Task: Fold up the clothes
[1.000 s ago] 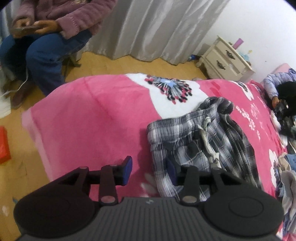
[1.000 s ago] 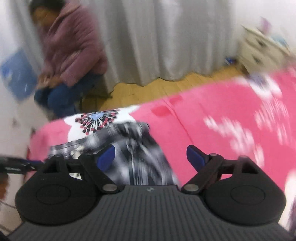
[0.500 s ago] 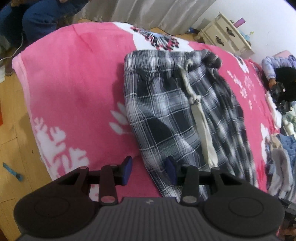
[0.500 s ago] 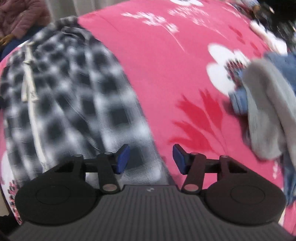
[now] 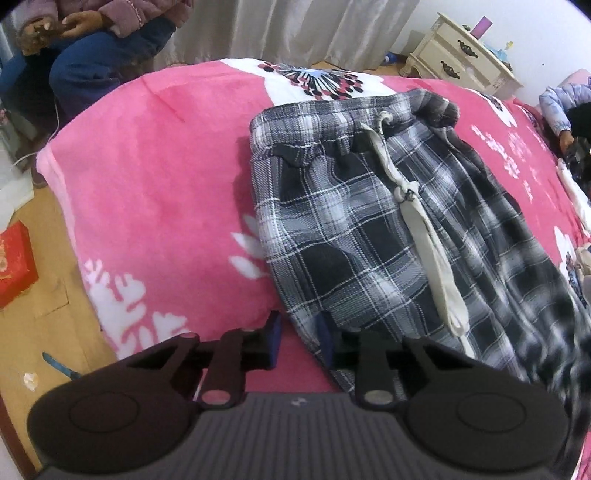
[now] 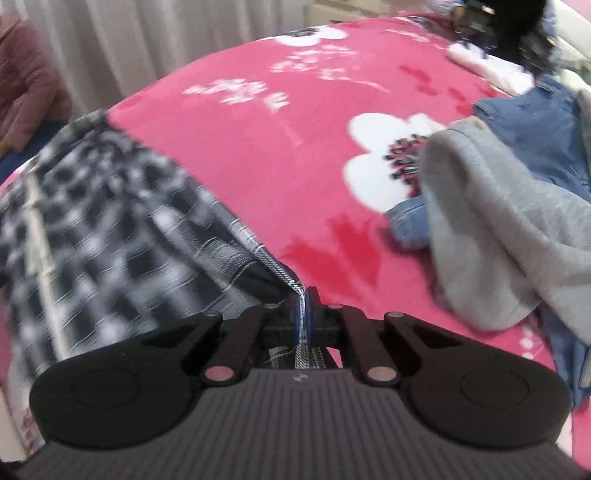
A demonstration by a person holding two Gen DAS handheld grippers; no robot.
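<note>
Two handheld grippers work over a pair of grey-and-white plaid flannel trousers spread on a pink fleece blanket with white flower prints. In the left wrist view the trousers lie from about 12 o'clock, where the gathered waistband sits, down toward 5 o'clock, and a cream drawstring, knotted partway along, runs down the front. The left gripper is at 6 o'clock with its blue-padded fingers apart; the lower left edge of the trousers passes between them, and the pads are not closed on the cloth.

In the right wrist view the right gripper has its fingers pressed together on a thin folded edge of the plaid trousers, which spread blurred toward 9 o'clock. At 3 o'clock a light grey knit garment lies over blue denim clothing on the blanket.

Beyond the bed in the left view, a seated person in a mauve sweater and jeans is at 11 o'clock before a pale curtain, a cream nightstand stands at 1 o'clock, and a red box rests on the wood floor at 9 o'clock.
</note>
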